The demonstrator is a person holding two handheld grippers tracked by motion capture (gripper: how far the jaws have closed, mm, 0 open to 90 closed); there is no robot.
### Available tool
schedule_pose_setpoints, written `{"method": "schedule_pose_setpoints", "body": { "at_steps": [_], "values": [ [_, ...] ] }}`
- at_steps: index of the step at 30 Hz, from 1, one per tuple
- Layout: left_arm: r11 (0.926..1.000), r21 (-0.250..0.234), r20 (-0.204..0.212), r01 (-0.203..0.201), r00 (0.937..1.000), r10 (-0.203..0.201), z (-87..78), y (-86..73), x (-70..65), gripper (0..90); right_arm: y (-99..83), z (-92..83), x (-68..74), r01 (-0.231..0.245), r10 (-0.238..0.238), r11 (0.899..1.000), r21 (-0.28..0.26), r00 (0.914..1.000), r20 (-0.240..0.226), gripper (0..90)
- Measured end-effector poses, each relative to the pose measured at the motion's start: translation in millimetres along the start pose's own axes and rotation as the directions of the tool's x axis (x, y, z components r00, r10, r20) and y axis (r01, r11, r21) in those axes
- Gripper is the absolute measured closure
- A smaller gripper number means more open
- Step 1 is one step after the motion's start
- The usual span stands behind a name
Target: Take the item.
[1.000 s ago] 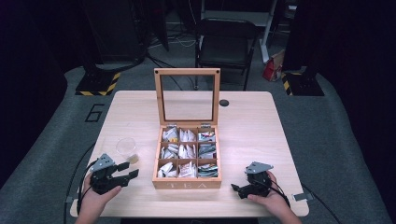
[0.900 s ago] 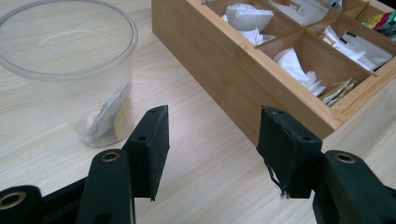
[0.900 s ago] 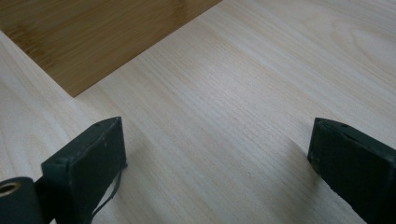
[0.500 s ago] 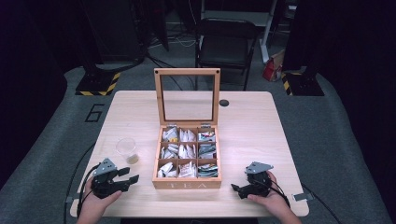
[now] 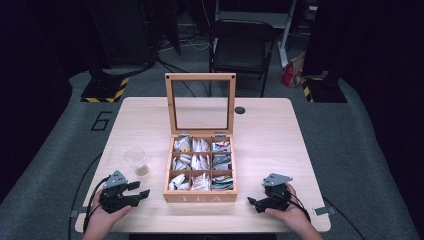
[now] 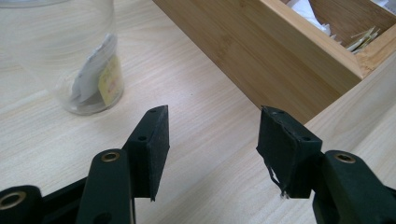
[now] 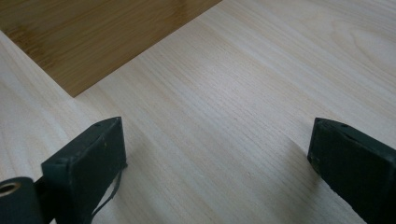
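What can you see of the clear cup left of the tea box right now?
The clear cup looks like thin transparent plastic or glass, standing upright on the wooden table, apart from the tea box. Inside, one tea bag with a yellow tag leans against its wall. Nothing grips it; the left gripper sits nearby, jaws open.

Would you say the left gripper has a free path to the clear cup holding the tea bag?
Probably yes. The left gripper has open, empty jaws, and only bare table lies between it and the cup; the tea box stands off to one side.
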State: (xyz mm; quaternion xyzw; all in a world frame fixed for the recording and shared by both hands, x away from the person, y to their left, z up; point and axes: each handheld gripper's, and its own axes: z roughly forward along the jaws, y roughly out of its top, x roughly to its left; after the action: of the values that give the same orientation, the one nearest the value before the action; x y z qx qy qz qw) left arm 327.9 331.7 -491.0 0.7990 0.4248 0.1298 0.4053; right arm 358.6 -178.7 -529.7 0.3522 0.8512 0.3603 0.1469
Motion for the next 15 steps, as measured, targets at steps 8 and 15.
{"method": "schedule_pose_setpoints", "body": {
  "at_steps": [8,15],
  "values": [
    [0.9998,0.02,0.013,-0.004,0.9999,0.004,3.7,-0.7,-2.2,43.5,0.0,0.0,0.0,-0.001,0.001,1.0,0.0,1.0,0.0,3.5],
    [0.9991,0.034,0.008,-0.024,0.9997,0.023,3.8,-0.6,-0.5,43.5,0.0,0.0,0.0,0.0,0.0,1.0,0.0,1.0,0.0,3.5]
  ]
}}
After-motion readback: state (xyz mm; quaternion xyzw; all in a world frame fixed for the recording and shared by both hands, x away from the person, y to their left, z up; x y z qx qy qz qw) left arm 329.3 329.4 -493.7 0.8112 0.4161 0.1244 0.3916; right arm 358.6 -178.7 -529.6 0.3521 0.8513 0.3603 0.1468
